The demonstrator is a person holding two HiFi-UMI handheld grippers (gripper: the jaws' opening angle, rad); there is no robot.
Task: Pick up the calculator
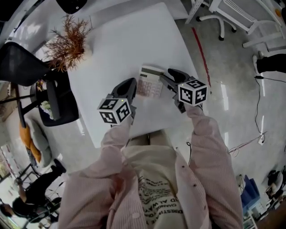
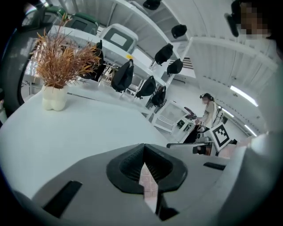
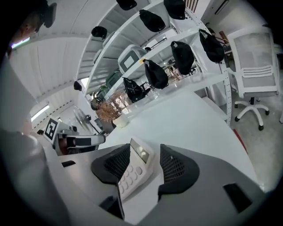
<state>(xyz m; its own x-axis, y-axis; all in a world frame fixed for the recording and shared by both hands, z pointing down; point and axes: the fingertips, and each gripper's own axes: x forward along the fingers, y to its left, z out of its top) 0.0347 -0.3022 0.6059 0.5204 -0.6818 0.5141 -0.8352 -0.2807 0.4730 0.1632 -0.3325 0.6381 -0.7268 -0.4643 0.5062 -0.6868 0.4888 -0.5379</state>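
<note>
A white calculator point(image 1: 149, 82) with pinkish keys lies near the front right edge of the white table point(image 1: 125, 40). My right gripper point(image 1: 167, 77) is open around its right end. In the right gripper view the calculator point(image 3: 135, 170) sits tilted between the jaws, close to the left pad point(image 3: 116, 162) and apart from the right pad. My left gripper point(image 1: 132, 85) is at the calculator's left edge. In the left gripper view that gripper point(image 2: 144, 154) has its tips together, and calculator keys point(image 2: 148, 183) show through the narrow slit below them. Contact there cannot be told.
A dried plant in a white vase point(image 1: 67, 40) stands at the table's far left corner. A black chair point(image 1: 53, 103) is left of the table, and white chairs point(image 1: 223, 13) are on the floor to the right. The table's front edge lies just under my grippers.
</note>
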